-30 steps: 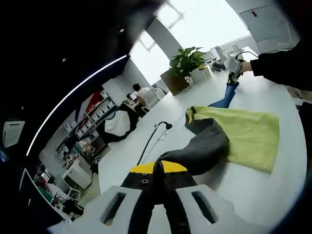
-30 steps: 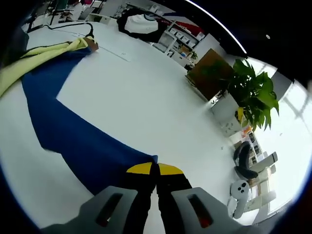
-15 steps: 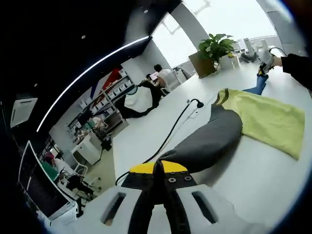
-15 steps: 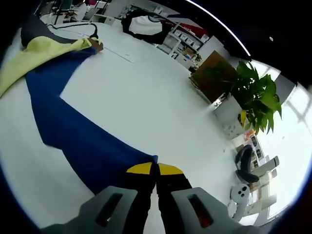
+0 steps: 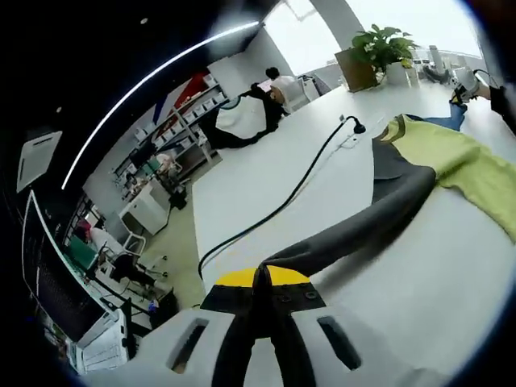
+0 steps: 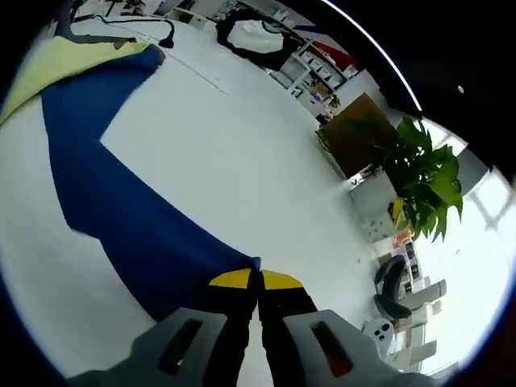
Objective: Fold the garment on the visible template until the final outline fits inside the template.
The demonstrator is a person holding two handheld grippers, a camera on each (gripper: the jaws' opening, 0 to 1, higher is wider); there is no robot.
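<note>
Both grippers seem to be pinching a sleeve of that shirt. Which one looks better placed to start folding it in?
Probably the left. The left gripper is shut on the grey sleeve, already pulled out straight from the yellow body. The right gripper, shut on the blue sleeve, has wider cloth to carry.

We see an open office: shelving [image 5: 181,129] at upper left, seated person [image 5: 284,81], potted plant [image 6: 419,173] at right

My left gripper [image 5: 262,278] has its two jaws pressed fully together, pinching the end of a grey sleeve [image 5: 363,230] at the yellow-capped tips. My right gripper [image 6: 259,280] is likewise closed tight, its tips clamped on the corner of a blue sleeve [image 6: 137,226]. In the left gripper view, the right gripper appears far off at the upper right edge.
</note>
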